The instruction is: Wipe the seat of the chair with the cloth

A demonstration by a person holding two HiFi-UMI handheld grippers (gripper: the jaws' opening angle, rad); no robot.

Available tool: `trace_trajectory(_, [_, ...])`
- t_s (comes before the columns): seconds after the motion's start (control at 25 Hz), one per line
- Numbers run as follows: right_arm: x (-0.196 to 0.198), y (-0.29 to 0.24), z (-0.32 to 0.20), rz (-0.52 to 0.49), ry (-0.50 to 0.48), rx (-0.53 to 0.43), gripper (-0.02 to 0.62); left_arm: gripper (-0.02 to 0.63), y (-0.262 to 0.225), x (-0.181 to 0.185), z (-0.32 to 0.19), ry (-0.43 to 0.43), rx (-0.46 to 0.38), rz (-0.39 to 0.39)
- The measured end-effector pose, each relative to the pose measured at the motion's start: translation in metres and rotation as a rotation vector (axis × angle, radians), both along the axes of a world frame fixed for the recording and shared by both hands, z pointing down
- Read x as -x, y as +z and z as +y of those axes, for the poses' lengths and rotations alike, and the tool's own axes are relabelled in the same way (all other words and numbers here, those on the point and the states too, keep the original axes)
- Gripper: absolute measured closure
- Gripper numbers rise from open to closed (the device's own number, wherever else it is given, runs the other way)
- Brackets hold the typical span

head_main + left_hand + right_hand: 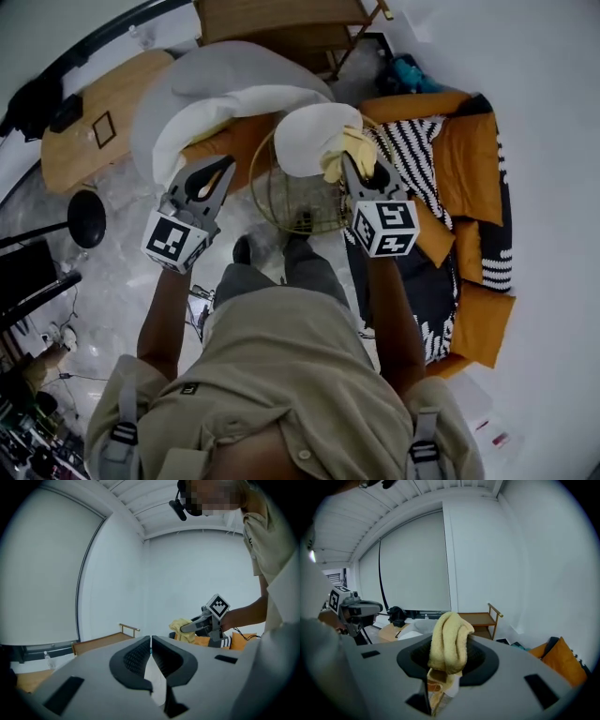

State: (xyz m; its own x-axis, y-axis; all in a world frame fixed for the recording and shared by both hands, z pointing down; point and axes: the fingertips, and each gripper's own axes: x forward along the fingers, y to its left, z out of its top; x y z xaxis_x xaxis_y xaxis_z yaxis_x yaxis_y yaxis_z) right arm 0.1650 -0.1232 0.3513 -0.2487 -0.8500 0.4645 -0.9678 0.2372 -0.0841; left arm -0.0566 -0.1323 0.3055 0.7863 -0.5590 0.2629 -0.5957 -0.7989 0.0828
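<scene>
Right gripper (361, 172) jaws pinch the yellow cloth (343, 150), a soft terry wad bunched over the tips. It sits at the right edge of the chair seat (309, 131), frame centre, and I can't tell if it touches. Risk: only a fold looks gripped, so dragging could pull it free. Seat looks round, white and padded. Wire frame (281, 202) is thin and gold, and might shift if I press hard. Left gripper (208, 183) jaws pressed together, empty, left of centre
</scene>
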Motion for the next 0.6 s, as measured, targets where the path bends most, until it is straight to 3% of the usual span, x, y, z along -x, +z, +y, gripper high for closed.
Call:
trace_trajectory(0.32, [-0.009, 0.089, -0.051, 0.011, -0.061, 0.058, 0.468, 0.578, 0.041, -0.001, -0.019, -0.103, 0.026, -0.056])
trace_trajectory(0.4, [-0.009, 0.112, -0.065, 0.043, -0.071, 0.059, 0.467, 0.578, 0.048, -0.003, -0.026, -0.125, 0.003, -0.043])
trace_trajectory(0.6, [0.013, 0.175, -0.105, 0.144, -0.12, 0.067, 0.466, 0.58, 0.092, 0.003, -0.023, -0.158, 0.083, -0.099])
